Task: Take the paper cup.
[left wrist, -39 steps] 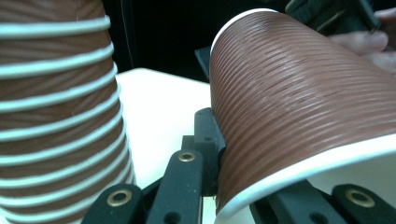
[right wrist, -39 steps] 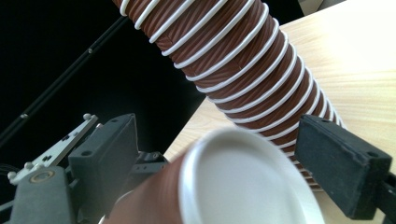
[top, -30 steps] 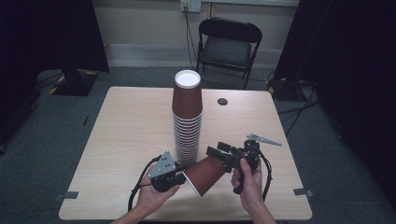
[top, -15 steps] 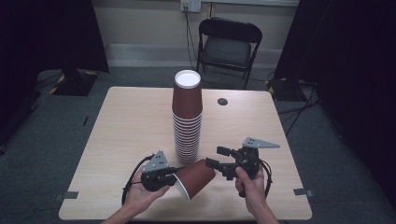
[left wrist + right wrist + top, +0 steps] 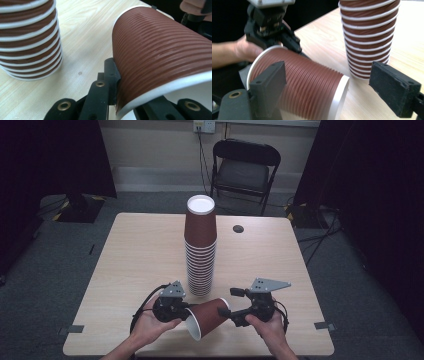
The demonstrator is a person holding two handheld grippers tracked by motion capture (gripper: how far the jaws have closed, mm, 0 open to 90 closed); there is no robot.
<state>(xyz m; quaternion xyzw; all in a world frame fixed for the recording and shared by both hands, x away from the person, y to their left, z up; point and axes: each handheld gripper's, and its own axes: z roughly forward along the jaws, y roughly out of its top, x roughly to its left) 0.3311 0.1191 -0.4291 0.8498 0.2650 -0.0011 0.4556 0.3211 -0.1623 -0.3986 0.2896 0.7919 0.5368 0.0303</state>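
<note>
One cup (image 5: pixel 210 317) lies sideways near table (image 5: pixel 140 250) front edge, rim pinched by left gripper (image 5: pixel 187 312); right gripper (image 5: pixel 235 306) open around its base, beside stack (image 5: pixel 200 247).

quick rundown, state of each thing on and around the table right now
single cup: on its side, rim pinched by the left tool, base toward the right tool
left tool: shut on the cup's rim
right tool: open, jaws either side of the cup's base, one clearly apart from it
cup stack: upright, upside down, untouched
folding chair: unfolded, empty, behind the table
</note>
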